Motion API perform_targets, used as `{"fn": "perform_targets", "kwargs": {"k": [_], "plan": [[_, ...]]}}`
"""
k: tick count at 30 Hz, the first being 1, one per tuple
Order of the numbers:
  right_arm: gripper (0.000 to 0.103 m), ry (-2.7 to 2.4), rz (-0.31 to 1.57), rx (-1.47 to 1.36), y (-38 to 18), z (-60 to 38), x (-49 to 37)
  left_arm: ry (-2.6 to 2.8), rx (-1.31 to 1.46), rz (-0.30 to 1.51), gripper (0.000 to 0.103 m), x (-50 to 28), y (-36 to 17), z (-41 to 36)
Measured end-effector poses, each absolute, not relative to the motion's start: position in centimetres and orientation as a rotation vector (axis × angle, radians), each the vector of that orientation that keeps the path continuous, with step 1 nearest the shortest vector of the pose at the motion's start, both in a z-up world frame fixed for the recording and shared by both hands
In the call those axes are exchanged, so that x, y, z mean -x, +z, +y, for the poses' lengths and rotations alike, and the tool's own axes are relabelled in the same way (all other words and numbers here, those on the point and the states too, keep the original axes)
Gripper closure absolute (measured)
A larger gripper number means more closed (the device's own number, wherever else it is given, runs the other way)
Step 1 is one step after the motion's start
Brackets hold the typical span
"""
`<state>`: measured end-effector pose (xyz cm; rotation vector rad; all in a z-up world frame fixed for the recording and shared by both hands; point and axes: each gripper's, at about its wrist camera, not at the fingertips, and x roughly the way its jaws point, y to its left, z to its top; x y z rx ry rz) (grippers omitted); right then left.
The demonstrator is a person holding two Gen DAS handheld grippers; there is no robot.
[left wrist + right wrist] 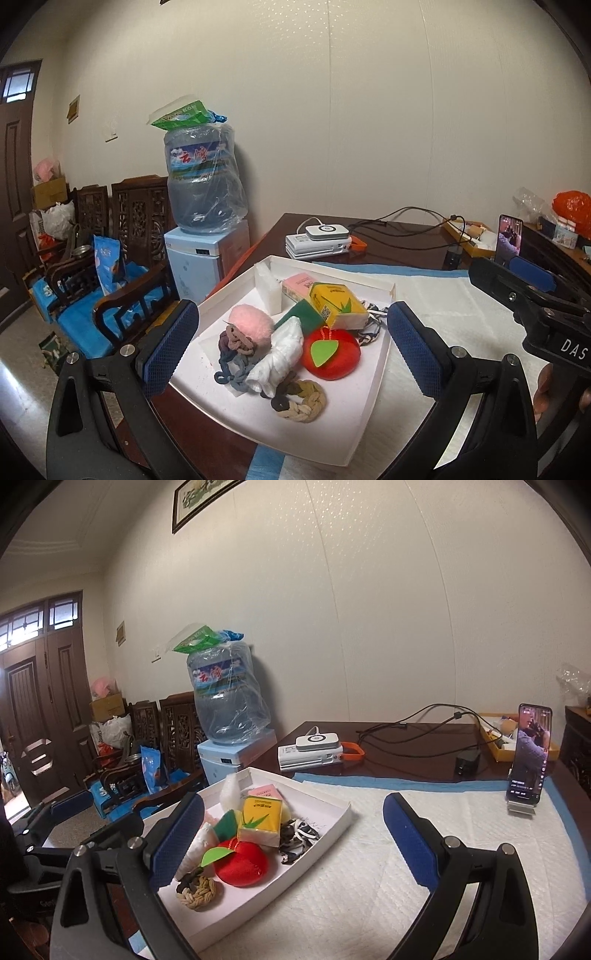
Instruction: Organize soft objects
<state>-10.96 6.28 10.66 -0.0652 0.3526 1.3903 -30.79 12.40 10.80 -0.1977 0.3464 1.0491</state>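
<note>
A shallow white tray sits at the left end of a dark wooden table, partly on a white padded mat with a blue border. It holds the soft things in a loose heap.

The left wrist view looks down into the tray and shows the most. A fluffy pink pompom lies beside a tangle of grey and mauve braided hair ties. A crumpled white cloth runs between them and a red plush apple with a green felt leaf. A tan and brown braided hair tie lies nearest the camera. Behind are a yellow tissue pack, a pink pack, a green felt piece and a black-and-white patterned tie. The left gripper hangs above the tray with its blue-padded fingers spread wide and nothing between them. The right gripper shows at the right edge; from here its opening cannot be judged.

The right wrist view sees the tray from lower and further right, so the pompom and the grey ties are hidden behind a finger. It shows a phone propped upright on the mat with its screen lit, and a framed picture on the wall. The right gripper is spread wide and empty, above the mat at the tray's right edge.

Both views show a water cooler and carved wooden chairs beyond the table.
</note>
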Motion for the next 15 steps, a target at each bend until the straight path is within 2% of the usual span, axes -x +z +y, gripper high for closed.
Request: {"fn": "perform_targets", "kwargs": {"k": [15], "plan": [[0.005,1.342,0.379,-0.053,10.2,3.0,8.4,1.172,0.178,0.354,0.0,30.0,11.0,9.4]]}}
